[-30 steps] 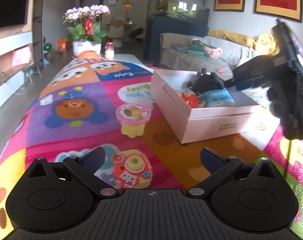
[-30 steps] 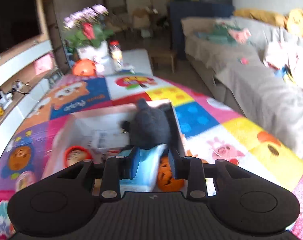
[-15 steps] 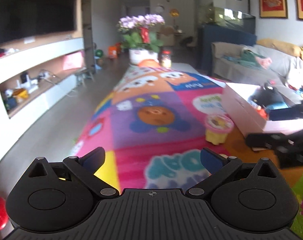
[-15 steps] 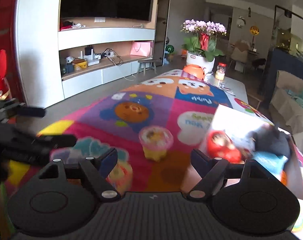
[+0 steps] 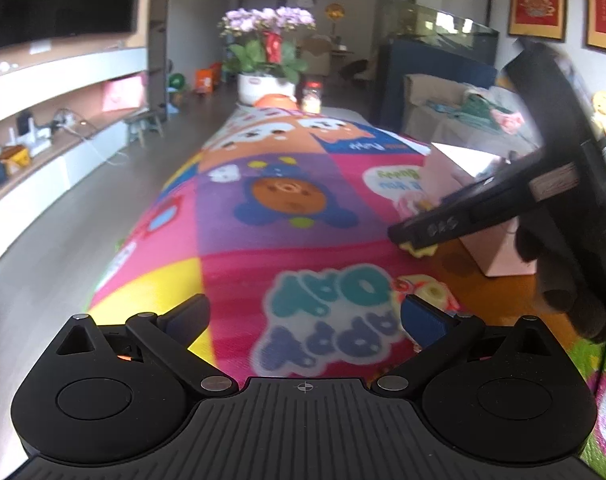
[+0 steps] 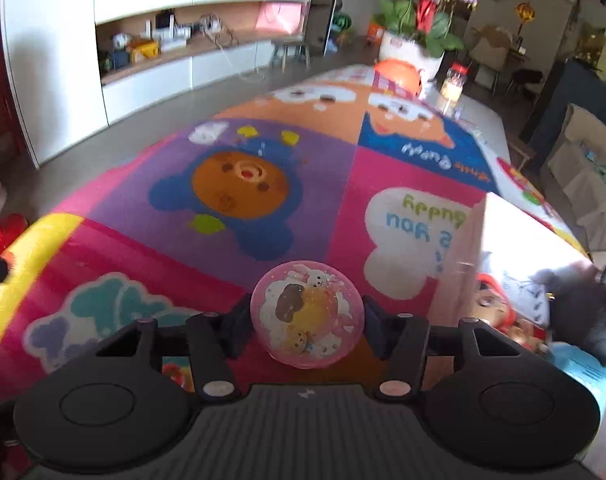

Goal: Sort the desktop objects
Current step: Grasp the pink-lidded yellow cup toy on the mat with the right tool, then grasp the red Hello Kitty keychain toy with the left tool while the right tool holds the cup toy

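We held the right gripper [image 6: 305, 330] low over the colourful play mat [image 6: 263, 184], with the pink-lidded toy cup [image 6: 306, 314] between its fingers. Its jaws had just been closing, and we cannot tell whether the pads already pressed on the cup. The cup stood on the mat just beside the pink box [image 6: 459, 264], which held other toys. Our left gripper [image 5: 305, 318] stood wide and empty above the mat.
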Motion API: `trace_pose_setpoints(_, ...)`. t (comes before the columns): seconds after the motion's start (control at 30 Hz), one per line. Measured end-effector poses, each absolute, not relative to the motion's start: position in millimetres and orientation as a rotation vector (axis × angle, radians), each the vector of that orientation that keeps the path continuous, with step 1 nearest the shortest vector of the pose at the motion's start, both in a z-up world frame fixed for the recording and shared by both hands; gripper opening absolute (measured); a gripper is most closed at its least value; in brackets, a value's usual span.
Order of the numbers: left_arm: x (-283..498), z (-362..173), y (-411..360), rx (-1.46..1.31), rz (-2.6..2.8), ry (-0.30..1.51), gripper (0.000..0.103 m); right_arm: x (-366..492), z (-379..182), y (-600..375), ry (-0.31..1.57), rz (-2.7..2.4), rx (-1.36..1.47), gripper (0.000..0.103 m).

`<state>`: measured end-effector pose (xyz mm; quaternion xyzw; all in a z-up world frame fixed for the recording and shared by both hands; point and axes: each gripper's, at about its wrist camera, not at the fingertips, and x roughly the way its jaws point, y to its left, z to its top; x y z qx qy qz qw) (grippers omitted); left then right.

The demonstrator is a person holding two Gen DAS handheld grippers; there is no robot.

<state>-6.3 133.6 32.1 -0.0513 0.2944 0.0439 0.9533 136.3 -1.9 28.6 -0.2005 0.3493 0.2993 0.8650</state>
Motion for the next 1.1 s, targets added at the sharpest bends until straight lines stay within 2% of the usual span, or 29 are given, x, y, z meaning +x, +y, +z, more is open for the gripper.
trace_pose_setpoints(0.2,0,26,106,-0.093,-0.027,0.634,0.103,87,62,-73,0.629,0.633,-0.341,0.056)
trace_pose_setpoints(0.3,7,21,85,-0.076,-0.090,0.658,0.103,61,65,-118,0.636,0.573,-0.311,0.056)
trace_pose_setpoints(0.5,23,9,49,-0.039,-0.159,0.713,0.103,35,42,-188,0.683,0.373,-0.264,0.056)
trace_pose_setpoints(0.83,41,9,13,-0.061,-0.321,0.762,0.103,33,7,-225,0.705,0.307,-0.149,0.056)
trace_pose_setpoints(0.87,39,11,11,-0.072,-0.357,0.768,0.103,32,6,-226,0.700,0.307,-0.146,0.058)
trace_pose_setpoints(0.93,36,14,7,-0.100,-0.433,0.775,0.103,26,7,-229,0.686,0.308,-0.139,0.076)
trace_pose_setpoints(1.0,31,18,4,-0.091,-0.477,0.763,0.103,20,8,-232,0.665,0.315,-0.130,0.084)
trace_pose_setpoints(1.1,27,22,1,-0.027,-0.448,0.737,0.103,12,8,-234,0.649,0.327,-0.116,0.089)
